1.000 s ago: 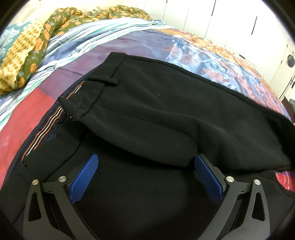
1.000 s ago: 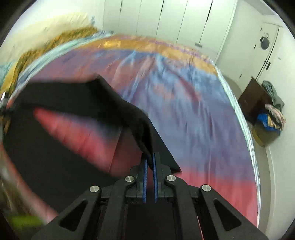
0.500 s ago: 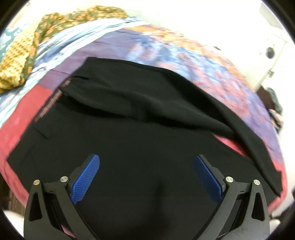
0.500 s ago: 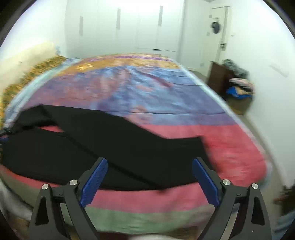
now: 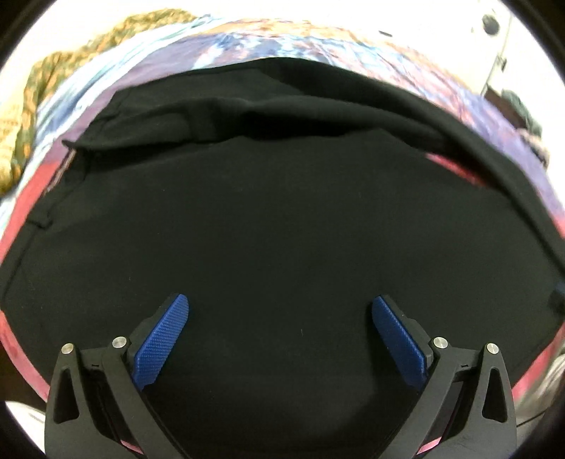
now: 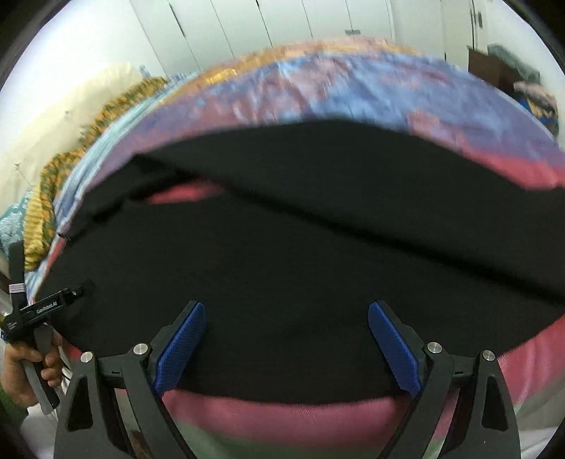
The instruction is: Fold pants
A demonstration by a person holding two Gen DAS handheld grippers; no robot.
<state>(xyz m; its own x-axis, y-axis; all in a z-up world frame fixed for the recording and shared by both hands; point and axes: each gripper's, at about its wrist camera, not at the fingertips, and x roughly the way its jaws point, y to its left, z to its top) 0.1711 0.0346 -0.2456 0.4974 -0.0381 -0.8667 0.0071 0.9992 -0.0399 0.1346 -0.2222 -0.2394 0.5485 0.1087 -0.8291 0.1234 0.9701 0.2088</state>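
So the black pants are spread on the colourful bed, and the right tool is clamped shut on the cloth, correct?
Not quite. The black pants do lie spread on the colourful bed, but the right tool is open: the right wrist view shows its blue pads standing wide apart above the cloth, gripping nothing.

We see a bed covered by a patchwork bedspread [image 6: 346, 81] in bands of red, purple, blue and orange, with a green band at its near edge. Along the far left side lies a crumpled orange-and-green patterned cloth [image 6: 60, 166], beside a pale cream pillow [image 6: 53, 116]. White cupboard doors [image 6: 282, 24] line the wall behind the bed. In the right corner stands a dark brown cabinet [image 6: 491, 67], with a blurred heap of clothes [image 6: 536, 95] just beside it.
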